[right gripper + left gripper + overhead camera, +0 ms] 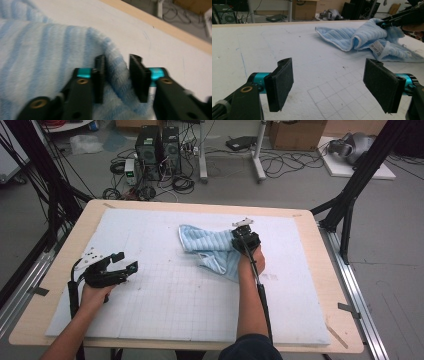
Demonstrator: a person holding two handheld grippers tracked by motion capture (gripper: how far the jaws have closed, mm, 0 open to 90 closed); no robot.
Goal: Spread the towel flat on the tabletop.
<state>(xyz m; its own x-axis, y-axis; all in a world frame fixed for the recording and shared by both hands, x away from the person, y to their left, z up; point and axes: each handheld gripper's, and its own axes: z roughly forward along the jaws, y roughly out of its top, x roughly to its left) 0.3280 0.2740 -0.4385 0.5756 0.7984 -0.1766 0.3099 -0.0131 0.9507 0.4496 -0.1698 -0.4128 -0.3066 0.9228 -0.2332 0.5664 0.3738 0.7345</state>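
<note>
Towel (212, 251) sits bunched toward the mat's (150, 315) far right edge. Right gripper (245, 240) is on it, jaws parted around a fold w/o pinching. Left gripper (120, 267) gapes wide, well apart from it.

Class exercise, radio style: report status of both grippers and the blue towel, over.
Left gripper open, nothing between the jaws. Right gripper at blue striped towel, fold between jaws, one pad touching, gap at the other. Towel rumpled on white mat. Nothing in the way.

The towel (212, 249) at centre frame is light blue with paler stripes, a white hem and a white label. The surface (150, 295) is white, marked with a faint grey grid, on a pale wood board. Both grippers are black with teal accents; their fingers (282, 83) carry black pads.
</note>
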